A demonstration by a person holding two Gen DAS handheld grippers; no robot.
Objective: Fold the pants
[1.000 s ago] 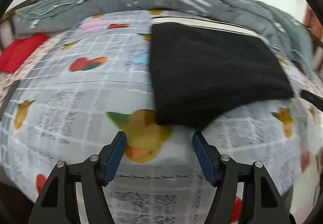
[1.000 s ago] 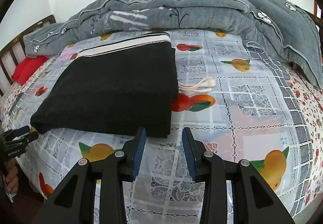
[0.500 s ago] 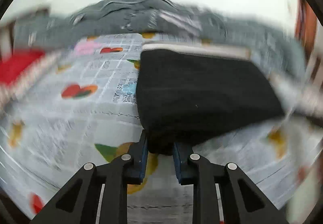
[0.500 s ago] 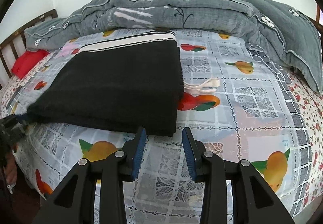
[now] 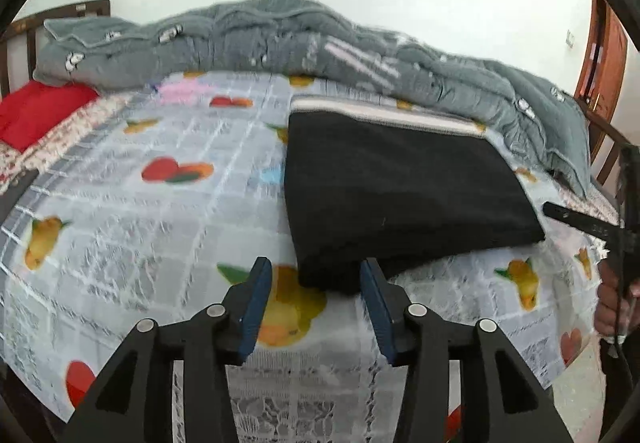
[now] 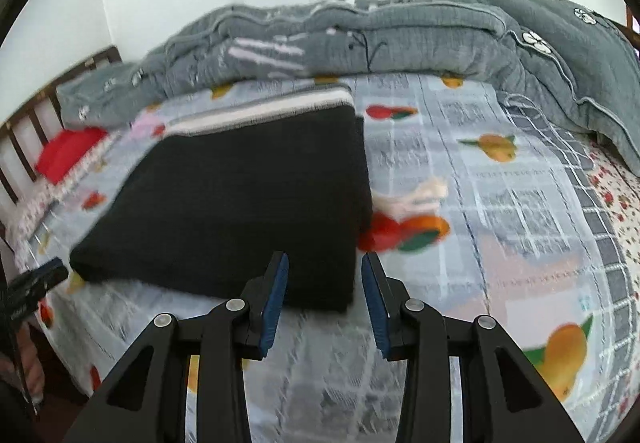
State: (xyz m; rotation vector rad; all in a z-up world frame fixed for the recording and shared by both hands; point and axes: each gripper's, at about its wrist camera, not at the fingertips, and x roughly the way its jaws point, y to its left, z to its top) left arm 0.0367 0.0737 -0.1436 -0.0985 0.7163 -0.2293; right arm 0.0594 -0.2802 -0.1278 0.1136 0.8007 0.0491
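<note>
The black pants [image 5: 400, 199] lie folded into a thick rectangle on the bed, their cream-striped waistband at the far end; they also show in the right wrist view [image 6: 248, 203]. My left gripper [image 5: 316, 279] is open, its blue pads on either side of the pants' near left corner. My right gripper [image 6: 324, 275] is open, with the pants' near right corner between its pads. A cream drawstring [image 6: 412, 199] sticks out on the pants' right side.
The bed has a fruit-print cover [image 5: 160, 227]. A rumpled grey quilt [image 5: 280, 39] is piled along the far side. A red pillow [image 5: 36, 115] lies at the far left by the wooden bed frame [image 6: 24, 135]. The bed's front edge is just below both grippers.
My left gripper closed at the pants' near left corner half a second ago and has now opened again. My right gripper has moved in closer to the near right corner and opened wider.
</note>
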